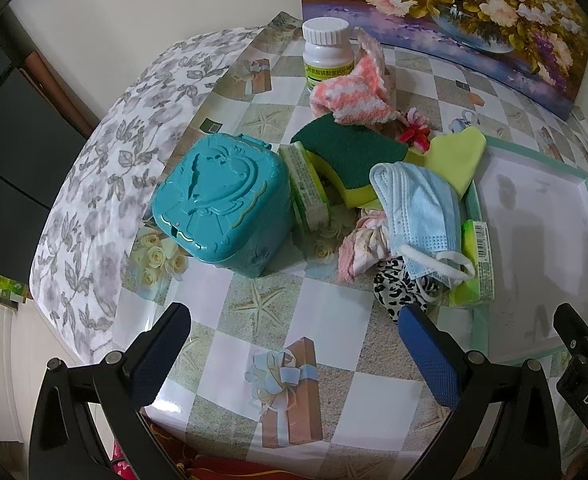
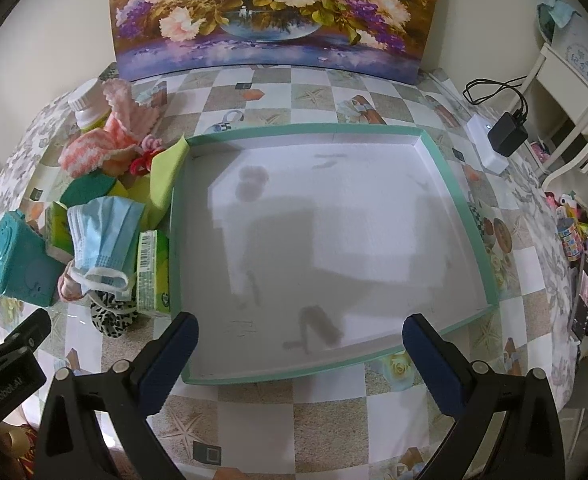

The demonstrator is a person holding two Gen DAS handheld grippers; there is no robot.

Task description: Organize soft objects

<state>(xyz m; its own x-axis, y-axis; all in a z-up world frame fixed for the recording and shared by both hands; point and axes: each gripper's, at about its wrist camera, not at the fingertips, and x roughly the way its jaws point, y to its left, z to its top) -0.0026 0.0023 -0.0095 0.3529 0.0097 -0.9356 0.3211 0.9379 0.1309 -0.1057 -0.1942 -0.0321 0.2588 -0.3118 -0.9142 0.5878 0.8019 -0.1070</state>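
The left gripper and right gripper are both hovering above the table with jaws spread wide, gripping nothing. The soft items, including a blue face mask, pink striped cloth and green sponge, are lying piled just beside the left wall of the tray.

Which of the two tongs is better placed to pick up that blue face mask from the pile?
Probably the left. The left tongs hang open facing the pile, with the blue face mask just ahead. The right tongs are open over the tray, with the mask off to their left.
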